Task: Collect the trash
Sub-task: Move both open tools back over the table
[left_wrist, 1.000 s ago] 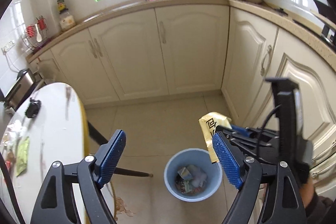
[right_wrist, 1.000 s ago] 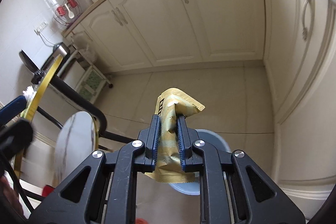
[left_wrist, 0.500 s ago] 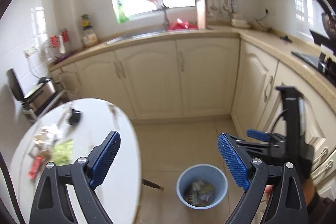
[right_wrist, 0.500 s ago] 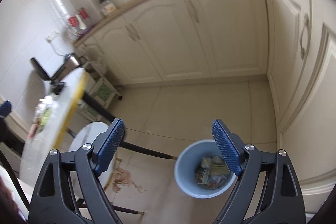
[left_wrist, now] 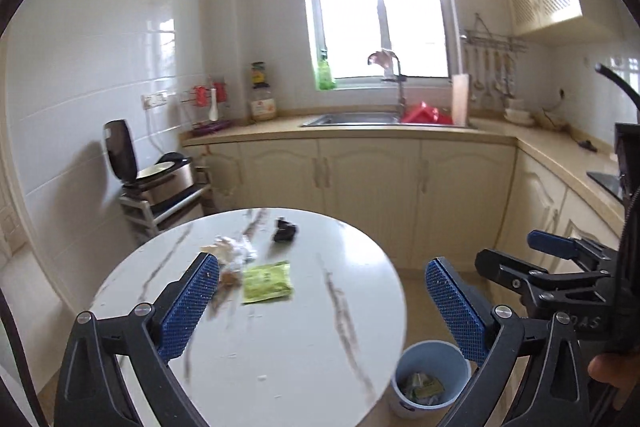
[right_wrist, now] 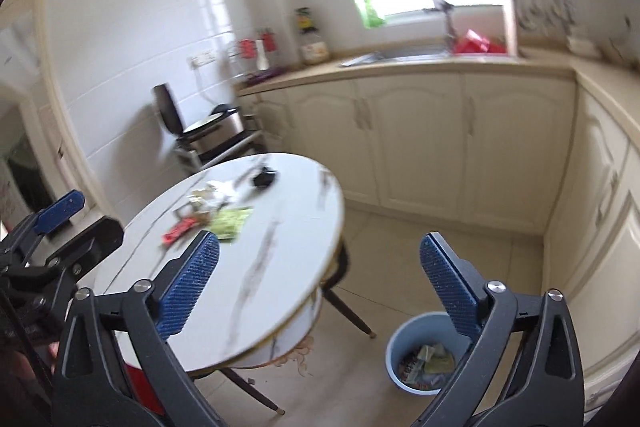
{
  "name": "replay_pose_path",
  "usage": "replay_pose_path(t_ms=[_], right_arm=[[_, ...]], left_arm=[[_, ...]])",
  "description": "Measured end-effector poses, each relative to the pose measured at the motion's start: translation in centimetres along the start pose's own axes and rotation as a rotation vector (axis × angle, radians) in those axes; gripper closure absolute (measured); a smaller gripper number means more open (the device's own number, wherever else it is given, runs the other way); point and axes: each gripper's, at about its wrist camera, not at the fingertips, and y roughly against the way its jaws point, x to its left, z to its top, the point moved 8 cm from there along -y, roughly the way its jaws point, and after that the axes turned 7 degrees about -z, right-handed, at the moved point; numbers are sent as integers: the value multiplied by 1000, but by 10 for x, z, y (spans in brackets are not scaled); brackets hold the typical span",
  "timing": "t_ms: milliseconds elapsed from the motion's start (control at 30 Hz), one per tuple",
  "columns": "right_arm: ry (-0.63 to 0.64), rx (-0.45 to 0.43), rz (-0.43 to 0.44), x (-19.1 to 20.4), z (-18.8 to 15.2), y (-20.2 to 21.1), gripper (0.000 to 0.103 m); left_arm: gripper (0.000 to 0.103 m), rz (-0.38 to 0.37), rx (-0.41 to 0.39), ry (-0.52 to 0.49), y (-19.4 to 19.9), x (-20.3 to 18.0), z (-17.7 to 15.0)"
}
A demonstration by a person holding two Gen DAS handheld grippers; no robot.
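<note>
Both the left hand-held gripper (left_wrist: 320,301) and right hand-held gripper (right_wrist: 320,285) have just been opening and hold nothing; several wrappers lie in the bin (right_wrist: 394,343) at five o'clock, while the green packet (left_wrist: 266,282) and other scraps (right_wrist: 181,230) remain on the desk (left_wrist: 320,327).

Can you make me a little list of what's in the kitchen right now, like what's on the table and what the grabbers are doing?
table: round white table
on table: green packet, red wrapper, crumpled wrappers, small black thing
bin: blue bin on the floor beside the table, wrappers inside
left gripper: jaws wide open, nothing between them
right gripper: jaws wide open, nothing between them
left to do: trash on table not yet collected
</note>
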Motion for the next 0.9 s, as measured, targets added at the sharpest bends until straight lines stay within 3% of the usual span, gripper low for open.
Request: replay_pose_path(t_ms=[200, 433, 700, 900], right_arm=[[113, -23, 41, 80, 5, 7, 0], [192, 9, 64, 135, 1, -14, 0], [233, 97, 64, 147, -8, -70, 0], [272, 198, 71, 146, -17, -132, 0]], left_arm=[[1, 64, -20, 63, 60, 49, -28], [1, 130, -18, 137, 91, 94, -48], [1, 181, 48, 200, 73, 132, -57], [1, 190, 129, 217, 13, 148, -37]])
